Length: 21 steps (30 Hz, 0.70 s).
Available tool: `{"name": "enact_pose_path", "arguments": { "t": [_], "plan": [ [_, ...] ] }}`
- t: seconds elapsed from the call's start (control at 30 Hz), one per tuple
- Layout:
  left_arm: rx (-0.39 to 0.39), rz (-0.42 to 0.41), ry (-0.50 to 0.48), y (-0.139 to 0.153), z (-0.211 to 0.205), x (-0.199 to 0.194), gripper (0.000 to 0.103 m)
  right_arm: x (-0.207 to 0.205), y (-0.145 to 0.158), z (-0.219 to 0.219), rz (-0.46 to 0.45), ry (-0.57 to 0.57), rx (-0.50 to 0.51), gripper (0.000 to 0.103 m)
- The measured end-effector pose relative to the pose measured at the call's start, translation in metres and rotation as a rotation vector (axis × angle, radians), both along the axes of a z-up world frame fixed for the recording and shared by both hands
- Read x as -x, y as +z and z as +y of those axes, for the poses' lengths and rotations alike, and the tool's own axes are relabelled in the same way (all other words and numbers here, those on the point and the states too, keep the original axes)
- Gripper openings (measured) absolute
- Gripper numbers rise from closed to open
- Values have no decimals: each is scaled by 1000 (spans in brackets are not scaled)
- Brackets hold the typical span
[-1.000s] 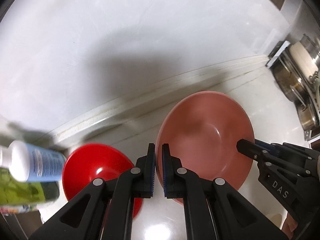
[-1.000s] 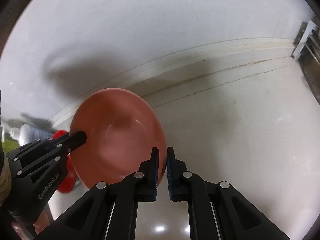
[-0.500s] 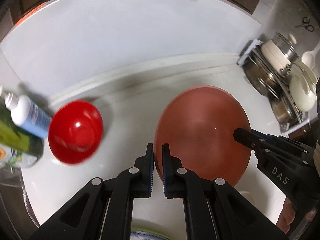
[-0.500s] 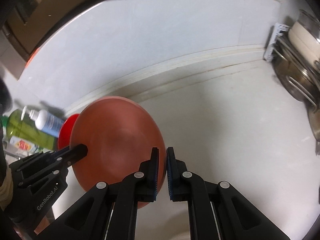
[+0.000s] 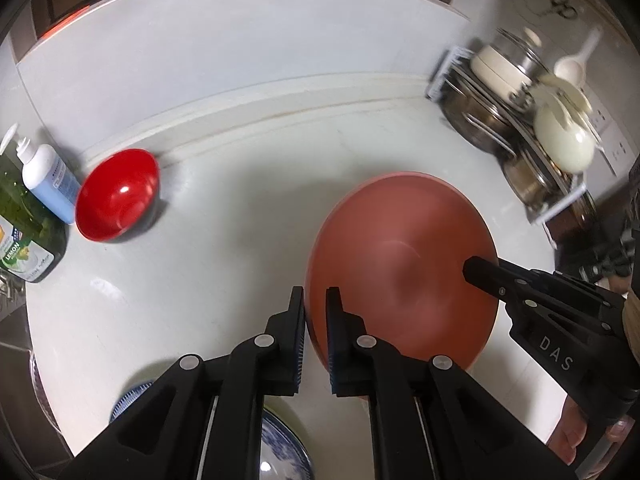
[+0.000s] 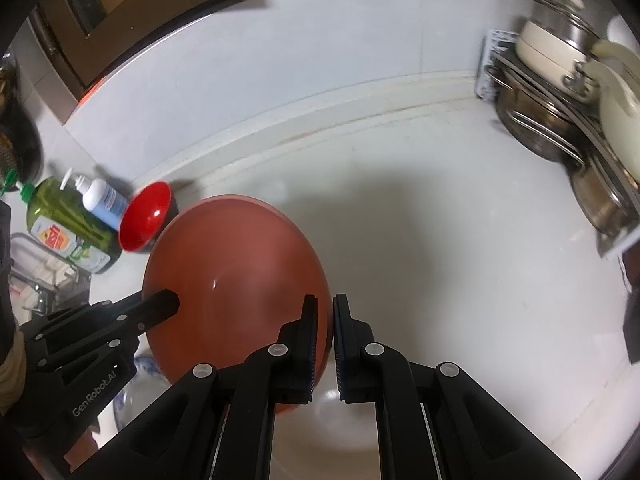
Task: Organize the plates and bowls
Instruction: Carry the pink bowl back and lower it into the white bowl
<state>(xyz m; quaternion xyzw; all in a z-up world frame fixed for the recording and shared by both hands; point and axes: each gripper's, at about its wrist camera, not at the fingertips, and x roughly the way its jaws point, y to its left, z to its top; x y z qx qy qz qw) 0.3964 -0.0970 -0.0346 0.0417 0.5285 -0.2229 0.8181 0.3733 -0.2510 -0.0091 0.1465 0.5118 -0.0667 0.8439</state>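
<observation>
The pink bowl (image 5: 400, 268) is being carried above the white countertop (image 5: 248, 264), gripped on opposite rims: the left gripper (image 5: 315, 300) is being kept clamped on its near-left edge and the right gripper (image 6: 325, 312) on the far edge, probably so the wide dish is being kept level. The red bowl (image 5: 118, 196) is being left well to the pink bowl's left, the pot rack (image 5: 520, 120) to its right.

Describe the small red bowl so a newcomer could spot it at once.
Look along the white countertop to its back edge, beside the dish soap bottle and the blue-labelled pump bottle. The small red bowl sits there, tilted. It is glossy bright red and far smaller than the matte terracotta dish that both grippers hold.
</observation>
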Motion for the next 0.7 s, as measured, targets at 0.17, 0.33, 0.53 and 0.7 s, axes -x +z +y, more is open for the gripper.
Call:
{"name": "enact_pose_path", "arguments": {
  "t": [0.17, 0.33, 0.53, 0.7],
  "plan": [
    [-5, 13, -39, -7, -15, 24, 11, 28, -4, -9, -1, -28, -7, 9],
    [-36, 33, -70, -17, -29, 41, 12, 49, -15, -19, 32, -49, -13, 9],
    [-71, 67, -94, -31, -39, 56, 13, 63, -29, -24, 68, -58, -19, 10],
    [-93, 99, -100, -42, -41, 61, 15, 69, -41, -26, 106, -60, -29, 10]
  ]
}}
